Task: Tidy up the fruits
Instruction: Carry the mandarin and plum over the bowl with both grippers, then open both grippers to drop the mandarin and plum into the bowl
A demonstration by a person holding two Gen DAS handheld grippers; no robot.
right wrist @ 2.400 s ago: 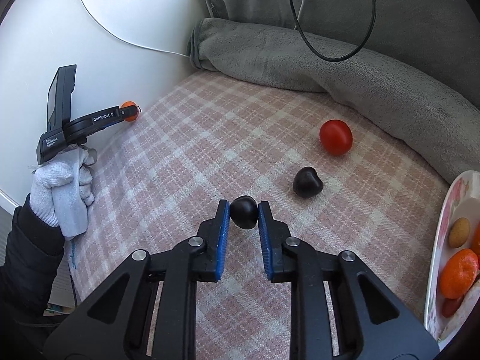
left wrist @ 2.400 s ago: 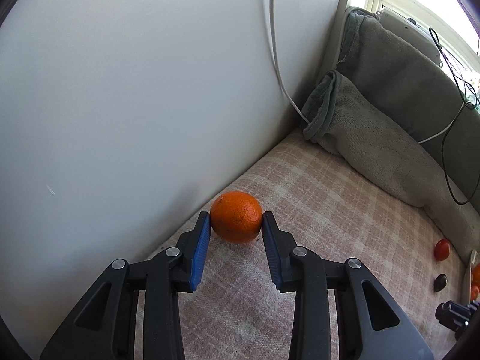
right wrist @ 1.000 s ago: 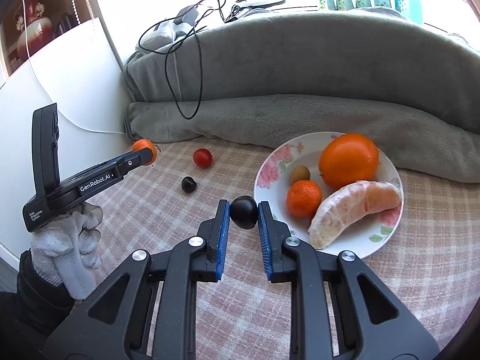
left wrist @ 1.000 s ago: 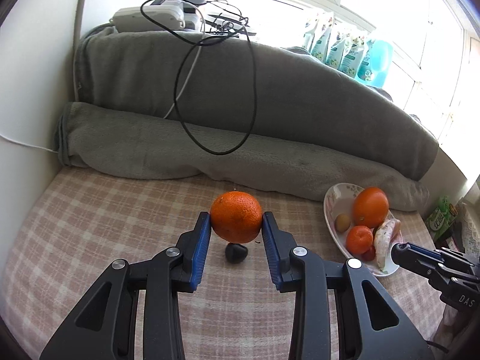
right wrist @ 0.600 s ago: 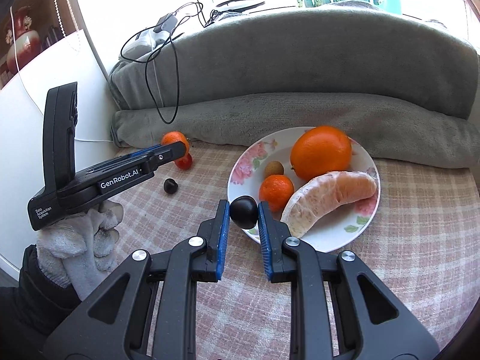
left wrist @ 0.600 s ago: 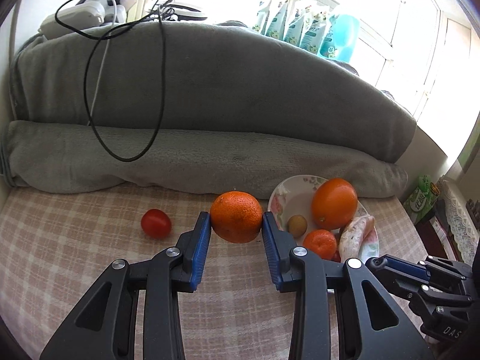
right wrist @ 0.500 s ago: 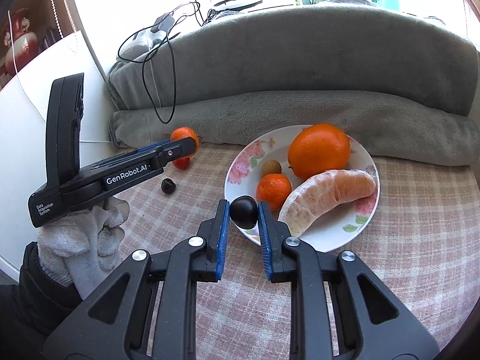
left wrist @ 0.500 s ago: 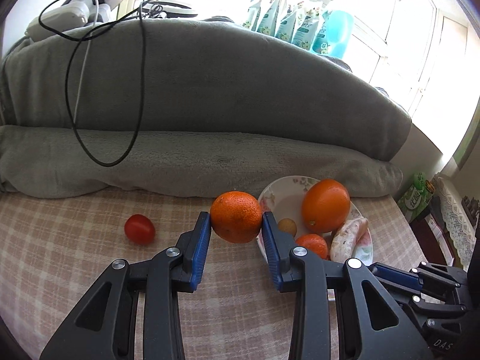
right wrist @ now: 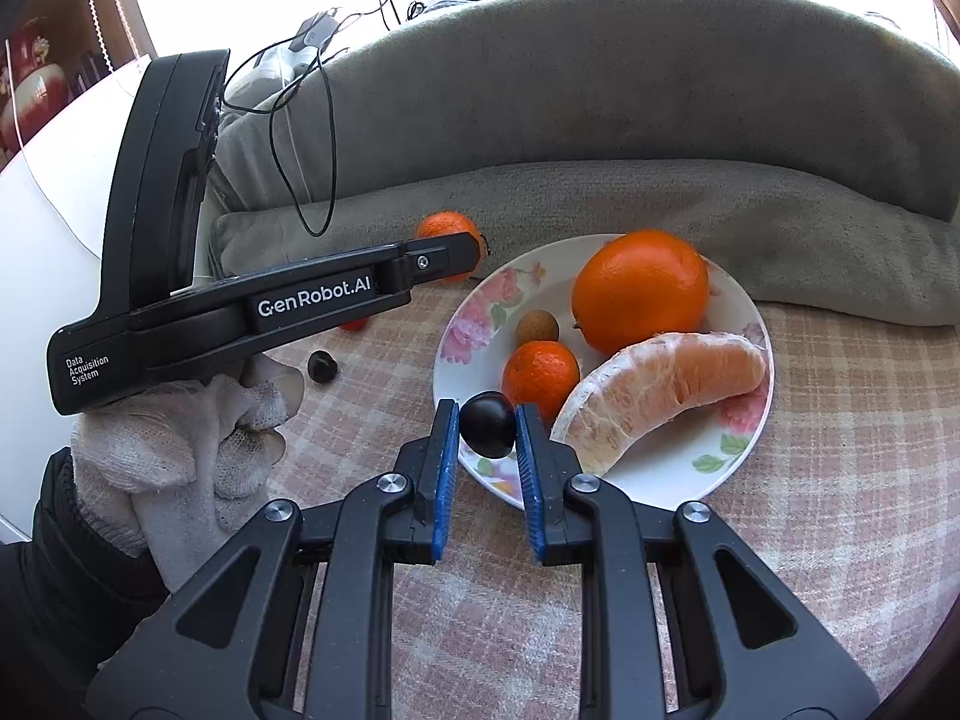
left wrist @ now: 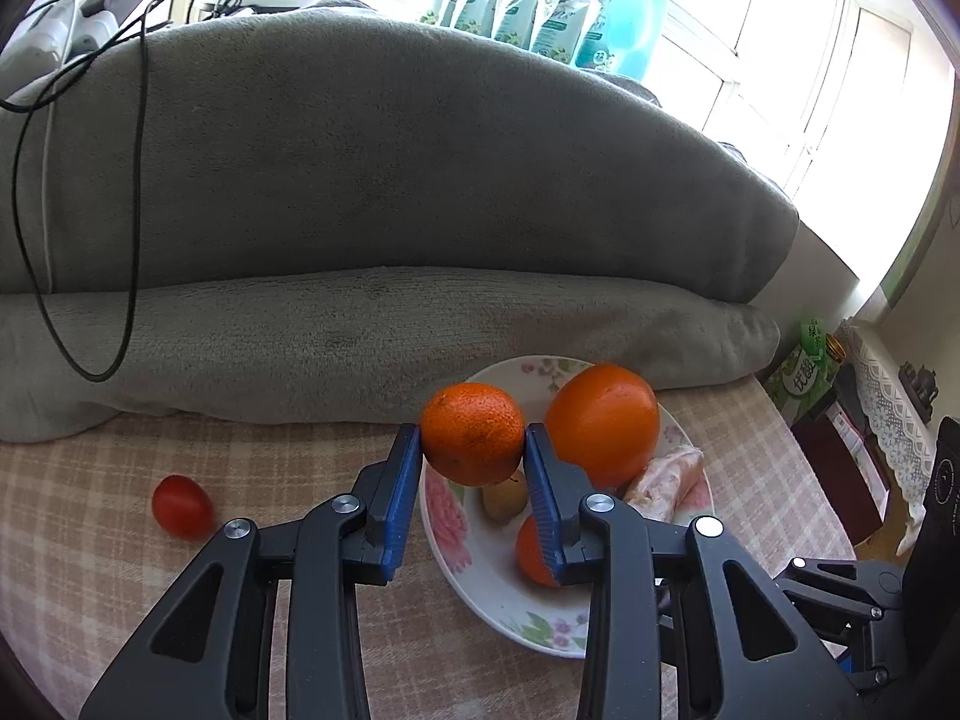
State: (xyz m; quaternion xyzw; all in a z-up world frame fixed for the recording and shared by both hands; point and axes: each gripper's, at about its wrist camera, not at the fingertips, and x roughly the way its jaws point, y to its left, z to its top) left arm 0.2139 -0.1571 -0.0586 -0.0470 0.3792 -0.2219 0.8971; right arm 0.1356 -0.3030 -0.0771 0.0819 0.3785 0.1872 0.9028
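Left gripper (left wrist: pixel 473 450) clamps a small orange (left wrist: pixel 472 433) between its blue pads, held above the near rim of the floral plate (left wrist: pixel 474 564). On the plate lie a large orange (left wrist: pixel 602 423), a small brown fruit (left wrist: pixel 503 498) and a peeled citrus segment (left wrist: pixel 666 477). A red tomato (left wrist: pixel 180 506) sits on the checked cloth (left wrist: pixel 90 540), left of the plate.

Right gripper (right wrist: pixel 487 426) pinches a dark plum-like fruit (right wrist: pixel 487 423) over the plate's (right wrist: pixel 660 474) near edge, just beside a mandarin (right wrist: pixel 540 373). From this view the left gripper (right wrist: pixel 474 252), in a white-gloved hand (right wrist: pixel 174 438), carries its small orange (right wrist: pixel 447 228) left of the plate; another dark fruit (right wrist: pixel 321 366) lies on the cloth
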